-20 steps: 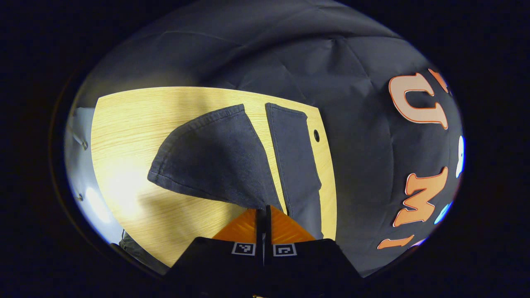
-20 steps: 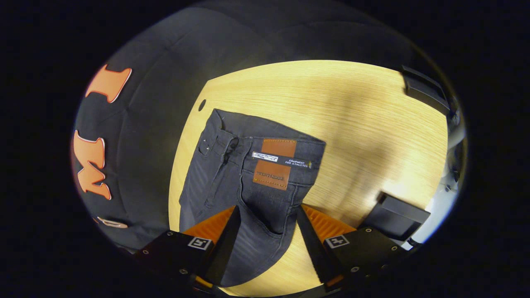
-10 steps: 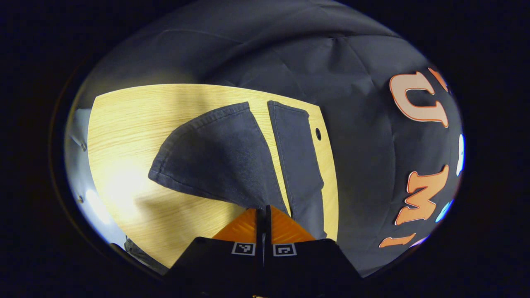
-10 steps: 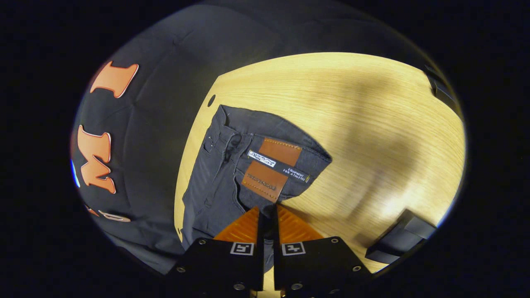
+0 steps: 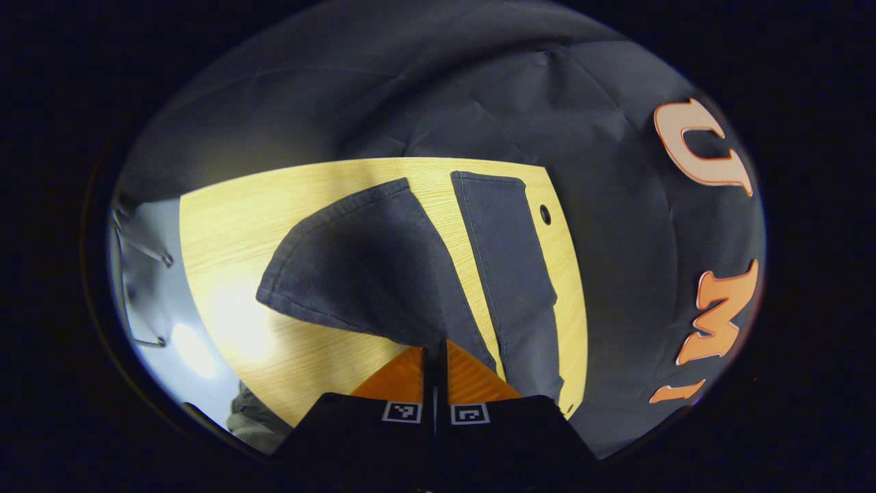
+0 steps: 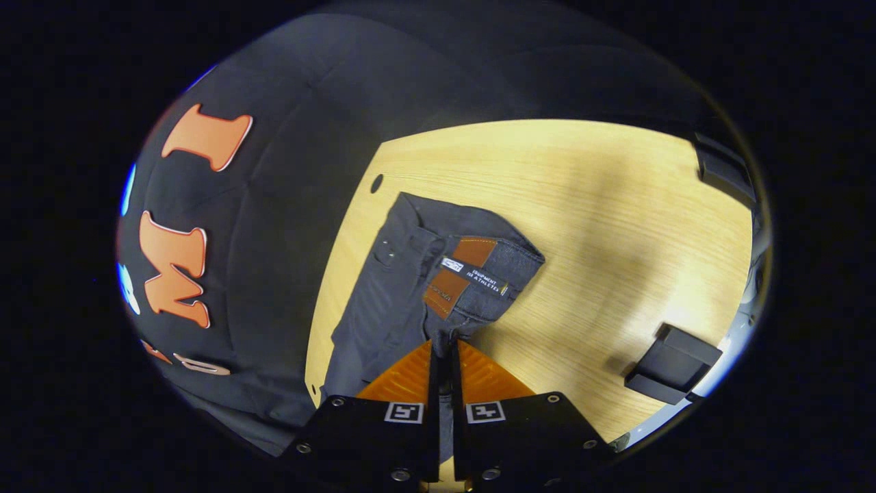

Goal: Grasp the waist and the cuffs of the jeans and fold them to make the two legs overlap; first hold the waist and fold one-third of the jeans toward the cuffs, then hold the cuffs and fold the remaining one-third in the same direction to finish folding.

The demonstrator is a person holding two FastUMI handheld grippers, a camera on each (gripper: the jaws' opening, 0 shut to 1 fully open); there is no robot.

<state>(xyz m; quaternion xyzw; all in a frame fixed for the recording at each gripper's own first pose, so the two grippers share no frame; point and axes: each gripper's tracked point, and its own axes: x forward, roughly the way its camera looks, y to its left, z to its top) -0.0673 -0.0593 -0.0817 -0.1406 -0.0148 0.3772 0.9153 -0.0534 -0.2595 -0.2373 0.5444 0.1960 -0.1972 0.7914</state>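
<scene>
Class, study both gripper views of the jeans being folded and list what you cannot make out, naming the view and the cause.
- Left gripper view: the cloth pinched by the left gripper is hidden by its own fingers.
- Left gripper view: the far leg runs out of sight behind the gripper body.
- Right gripper view: the jeans' lower part is cut off below the right gripper.
- Right gripper view: the black box is too small to identify.

Each gripper, left (image 5: 435, 350) and right (image 6: 445, 350), has a black body bearing two square black-and-white markers, the right showing screws.
</scene>
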